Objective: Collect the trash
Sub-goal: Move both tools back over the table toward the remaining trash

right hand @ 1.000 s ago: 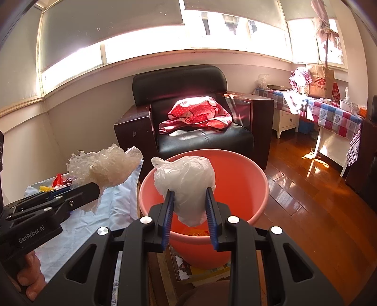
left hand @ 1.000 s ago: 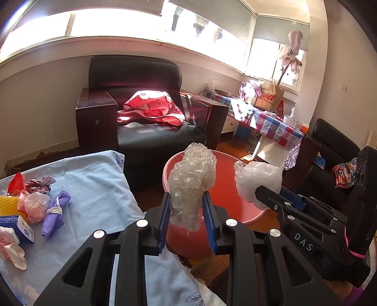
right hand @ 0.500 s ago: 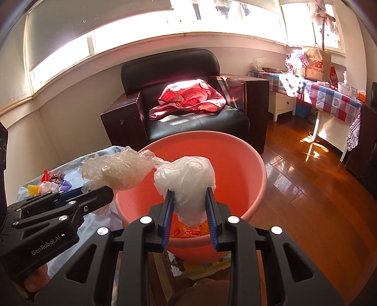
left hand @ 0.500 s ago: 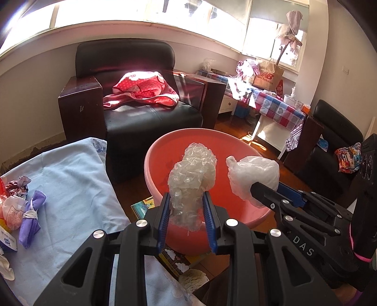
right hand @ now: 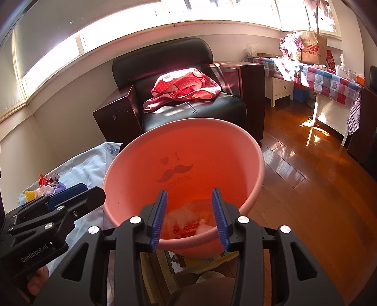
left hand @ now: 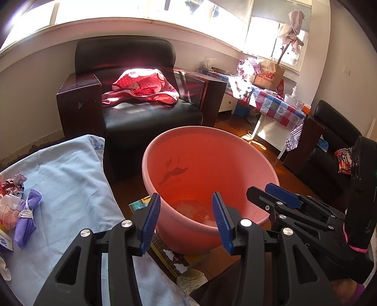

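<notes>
The basin stands on the floor before the armchair; the cloth-covered table lies left of the basin.

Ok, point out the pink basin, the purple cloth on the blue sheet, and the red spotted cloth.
pink basin [right hand: 255, 150], right wrist view, far rim.
purple cloth [left hand: 28, 220], left wrist view, its middle.
red spotted cloth [left hand: 141, 86], left wrist view, its sunlit middle.

Sunlit windows, black leather armchair, checkered-cloth table, glossy wooden floor.

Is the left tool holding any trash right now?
No, the left tool is open and empty above the pink basin.
</notes>
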Demonstrator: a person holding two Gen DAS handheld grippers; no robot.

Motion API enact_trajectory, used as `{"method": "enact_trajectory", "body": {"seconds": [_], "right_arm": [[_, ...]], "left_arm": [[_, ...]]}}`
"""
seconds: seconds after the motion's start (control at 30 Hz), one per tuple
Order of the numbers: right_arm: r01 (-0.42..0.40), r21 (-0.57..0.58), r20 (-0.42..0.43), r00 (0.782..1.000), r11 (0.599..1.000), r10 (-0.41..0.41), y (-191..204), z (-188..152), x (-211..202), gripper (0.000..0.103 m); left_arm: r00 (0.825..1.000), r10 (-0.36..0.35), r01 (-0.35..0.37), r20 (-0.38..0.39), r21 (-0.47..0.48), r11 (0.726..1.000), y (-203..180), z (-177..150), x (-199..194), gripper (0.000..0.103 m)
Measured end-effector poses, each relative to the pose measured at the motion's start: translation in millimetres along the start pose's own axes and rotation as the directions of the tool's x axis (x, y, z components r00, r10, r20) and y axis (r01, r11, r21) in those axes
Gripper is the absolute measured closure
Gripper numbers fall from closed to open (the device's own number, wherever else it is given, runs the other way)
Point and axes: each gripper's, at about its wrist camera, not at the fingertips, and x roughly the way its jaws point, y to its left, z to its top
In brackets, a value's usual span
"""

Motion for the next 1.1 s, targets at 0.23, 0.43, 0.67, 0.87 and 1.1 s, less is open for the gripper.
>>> {"method": "enact_trajectory", "body": {"seconds": [0.23,0.43,0.67,0.87,1.1], "right_arm": [[-0.004,-0.013,0.023,1.000,1.000,0.004,8.1,1.7,-12.4,0.063],[-0.003,-0.029,0.041,0.999,1.000,0.004,19.7,3.0,-27.9,0.063],[-0.024,-0.062,0.051,0.998,0.998,0.027,42.0,1.4,-47.0,0.063],[-0.058,-0.100,0.059,0.996,0.993,0.064,64.9,-3.6,-60.5,0.054],[-0.089,-0.146,0.071,0.992,0.985,0.100,95.3,-10.0,-70.9,0.054]], "left_arm": [[0.999,-0.007,0.007,0.041,-0.001,1.000,1.5,-0.5,-20.2,0.053],[0.996,-0.008,0.007,0.093,0.016,1.000,-0.6,-3.6,-47.4,0.050],[0.991,-0.003,0.003,0.137,-0.001,1.000,6.6,-7.8,-80.7,0.044],[0.987,0.030,-0.025,0.160,-0.029,0.999,21.8,-17.5,-105.8,0.043],[0.982,0.086,-0.075,0.168,-0.070,0.995,45.2,-31.1,-129.7,0.043]]}}
